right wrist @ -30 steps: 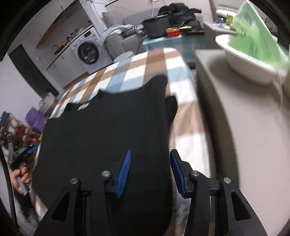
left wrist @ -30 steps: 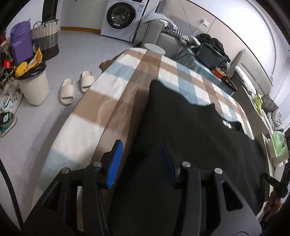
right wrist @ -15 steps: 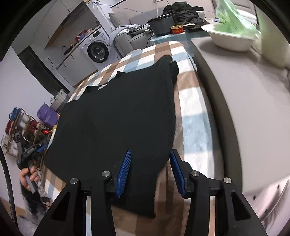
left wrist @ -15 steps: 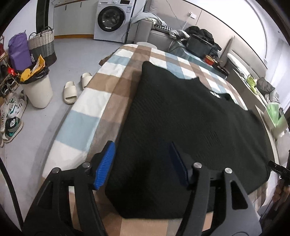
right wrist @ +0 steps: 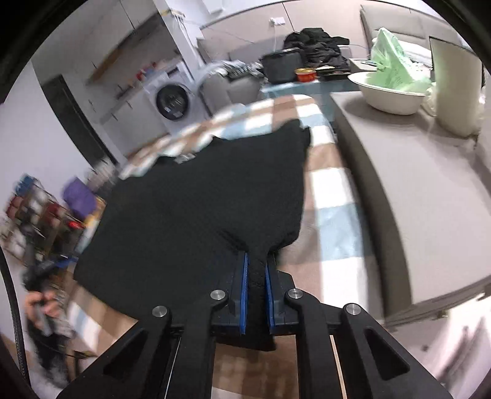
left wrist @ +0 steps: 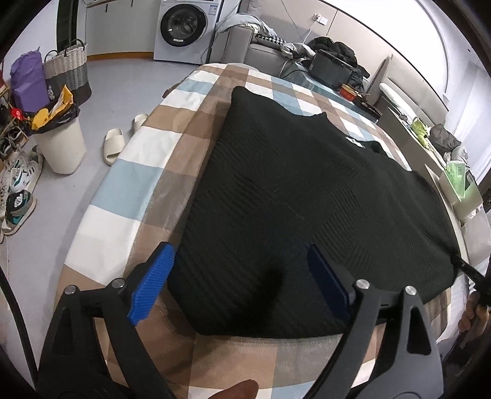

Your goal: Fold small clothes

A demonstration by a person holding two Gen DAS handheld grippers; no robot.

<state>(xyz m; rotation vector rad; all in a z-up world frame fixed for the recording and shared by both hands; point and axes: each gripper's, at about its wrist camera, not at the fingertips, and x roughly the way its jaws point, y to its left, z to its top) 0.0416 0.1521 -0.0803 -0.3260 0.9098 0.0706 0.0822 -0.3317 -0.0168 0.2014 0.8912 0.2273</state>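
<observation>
A black knitted garment (left wrist: pixel 291 199) lies spread flat on the checked blanket (left wrist: pixel 138 172). My left gripper (left wrist: pixel 237 257) hovers over its near left corner. Its jaws are opening wide; the hem lies between the blue pads (left wrist: pixel 150 282), which do not press on it. In the right wrist view my right gripper (right wrist: pixel 256 257) is shut on the near right corner of the garment (right wrist: pixel 199 199), and a bunched fold of black knit is pinched between its pads. A hand (left wrist: pixel 472 310) with that gripper shows at the right edge of the left wrist view.
On the floor to the left stand a white bin (left wrist: pixel 61 147), slippers (left wrist: pixel 113 144), shoes (left wrist: pixel 18 208) and a woven basket (left wrist: pixel 67 70). A washing machine (left wrist: pixel 181 27) stands behind. A grey counter (right wrist: pixel 414 184) with a bowl (right wrist: pixel 389 95) borders the blanket on the right.
Both grippers drew back to the garment's near hem. The left jaws spread much wider. The right jaws went from open to shut on the garment's near right corner.
</observation>
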